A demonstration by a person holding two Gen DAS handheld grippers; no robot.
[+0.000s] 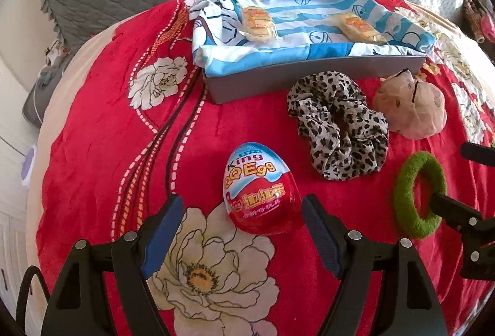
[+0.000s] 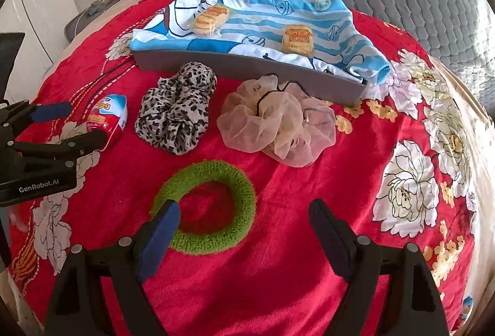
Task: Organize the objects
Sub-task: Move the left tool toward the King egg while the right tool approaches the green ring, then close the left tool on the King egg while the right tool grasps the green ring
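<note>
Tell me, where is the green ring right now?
The green ring lies flat on the red blanket, partly between the open right gripper fingers, just in front of the leopard scrunchie.

My left gripper [image 1: 243, 212] and right gripper [image 2: 244, 216] were black plastic with blue pads, silver screws, white "GenRobot.AI" lettering.

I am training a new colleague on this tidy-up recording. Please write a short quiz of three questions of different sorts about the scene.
1. True or false: the left hand-held gripper is shut on the King Egg toy egg.
2. Which item lies nearest the right hand-held gripper? A) leopard-print scrunchie B) green hair ring C) sheer beige scrunchie
3. How many wrapped snacks lie on the blue striped cloth over the grey tray?

Key: 1 false; 2 B; 3 two.
</note>
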